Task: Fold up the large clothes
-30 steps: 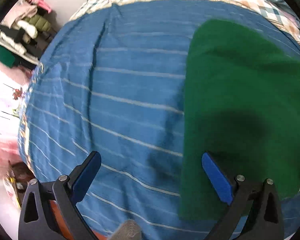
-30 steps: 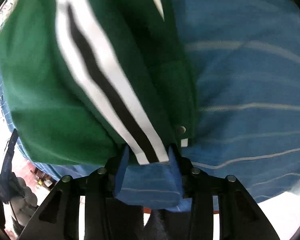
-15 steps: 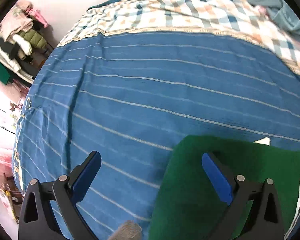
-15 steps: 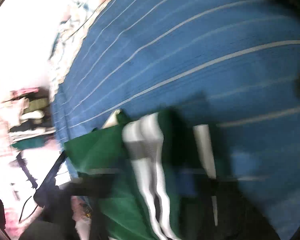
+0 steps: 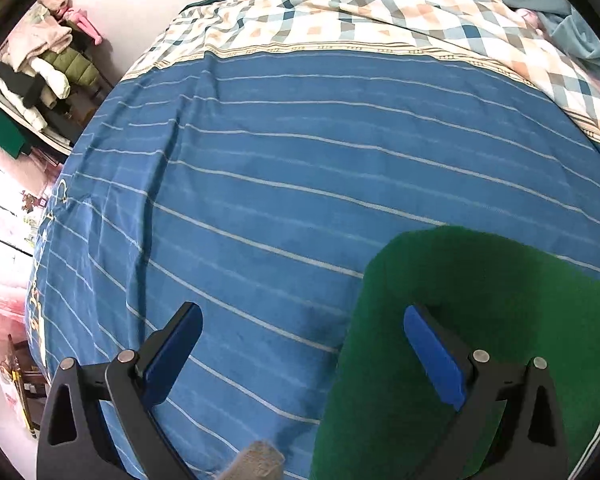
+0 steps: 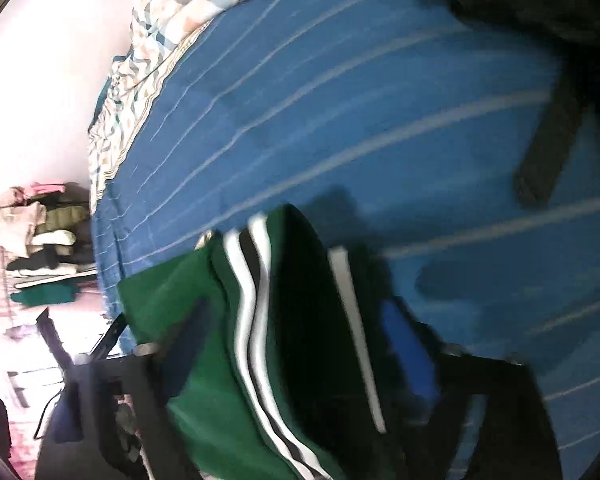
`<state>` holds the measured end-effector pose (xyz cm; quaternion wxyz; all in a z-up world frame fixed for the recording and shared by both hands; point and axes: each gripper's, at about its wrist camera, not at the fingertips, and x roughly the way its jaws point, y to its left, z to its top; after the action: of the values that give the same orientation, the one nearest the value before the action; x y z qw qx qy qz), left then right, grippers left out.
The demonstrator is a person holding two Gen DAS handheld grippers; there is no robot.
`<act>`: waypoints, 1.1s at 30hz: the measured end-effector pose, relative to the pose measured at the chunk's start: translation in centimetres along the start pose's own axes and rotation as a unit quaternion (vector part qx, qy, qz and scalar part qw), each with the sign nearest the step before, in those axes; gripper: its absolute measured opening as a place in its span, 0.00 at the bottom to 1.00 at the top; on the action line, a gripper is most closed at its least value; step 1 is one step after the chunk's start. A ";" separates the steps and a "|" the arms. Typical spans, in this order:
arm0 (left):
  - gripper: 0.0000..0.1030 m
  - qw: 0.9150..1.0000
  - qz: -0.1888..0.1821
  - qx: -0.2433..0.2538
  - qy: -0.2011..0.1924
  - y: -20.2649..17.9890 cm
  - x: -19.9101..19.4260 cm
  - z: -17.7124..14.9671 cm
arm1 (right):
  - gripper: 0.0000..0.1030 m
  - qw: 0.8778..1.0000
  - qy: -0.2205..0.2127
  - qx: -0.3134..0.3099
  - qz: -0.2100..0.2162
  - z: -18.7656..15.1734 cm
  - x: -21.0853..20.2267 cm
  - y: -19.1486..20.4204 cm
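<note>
Green top on our big blue bed

We see the blue striped bed cover fill the middle of both views, with the checked blanket along the top. The green top lies at the lower right. Our left gripper is wide open and holds nothing. Only the blurry right view shows white and black stripes; our right gripper looks spread around the cloth, but we cannot tell its hold.
</note>
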<state>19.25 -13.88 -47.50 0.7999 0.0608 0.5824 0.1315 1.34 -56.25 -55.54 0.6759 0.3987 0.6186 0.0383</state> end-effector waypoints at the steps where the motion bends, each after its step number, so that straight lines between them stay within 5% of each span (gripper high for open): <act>1: 1.00 1.000 0.000 -0.001 -0.002 0.0 0.0 -0.1 | 0.88 1.000 0.018 0.006 0.001 -0.4 0.8 -0.9; 3: 1.00 1.000 0.001 -0.002 -0.004 0.0 0.0 -0.2 | 0.88 0.998 0.063 0.022 0.018 -0.8 2.8 -2.4; 6: 1.00 1.000 0.004 -0.005 -0.006 -0.1 0.1 -0.2 | 0.83 0.989 0.103 0.027 0.102 -1.3 7.0 -2.8; 7: 1.00 1.000 0.007 -0.005 -0.006 0.0 0.1 -0.2 | 0.73 0.991 0.093 0.019 0.098 -1.4 7.1 -2.5; 8: 1.00 1.000 0.007 -0.005 -0.006 0.1 0.2 -0.2 | 0.37 0.991 0.085 0.015 0.100 -1.6 7.1 -2.1; 12: 1.00 1.000 0.007 -0.004 -0.007 0.2 0.0 -0.3 | 0.22 0.994 0.030 0.015 0.106 -1.7 4.3 -0.2; 16: 1.00 1.000 0.007 -0.001 -0.011 0.2 0.1 -0.4 | 0.20 0.992 -0.036 0.008 0.118 -1.2 0.5 1.0; 19: 1.00 1.000 0.011 0.003 -0.011 0.0 0.2 -0.5 | 0.21 0.995 -0.010 0.026 0.097 0.4 2.8 0.2; 22: 1.00 1.000 0.014 0.006 -0.012 0.1 -0.1 -0.7 | 0.53 0.997 0.047 0.039 0.043 0.9 5.7 -0.5; 25: 1.00 1.000 0.013 0.007 -0.018 0.6 -1.3 -1.2 | 0.63 0.998 0.038 0.044 0.033 0.0 3.2 -1.3; 27: 1.00 1.000 0.011 0.005 -0.024 1.1 -2.1 -1.8 | 0.81 0.998 0.029 0.038 0.029 -1.5 1.4 -1.9; 31: 1.00 1.000 0.010 -0.008 -0.021 2.3 -3.2 -3.8 | 0.81 0.993 0.097 0.042 0.056 -4.1 2.4 -4.6; 32: 1.00 1.000 0.013 -0.009 -0.016 2.5 -3.4 -4.5 | 0.69 0.991 0.111 0.031 0.068 -5.0 3.2 -4.5; 33: 1.00 1.000 0.014 -0.009 -0.013 2.5 -3.5 -4.9 | 0.38 0.991 0.109 0.021 0.069 -5.5 3.5 -4.4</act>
<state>13.27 -12.70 -45.21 0.8063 0.0635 0.5694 0.1469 -4.60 -54.64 -60.47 0.5920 0.4481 0.6599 0.1152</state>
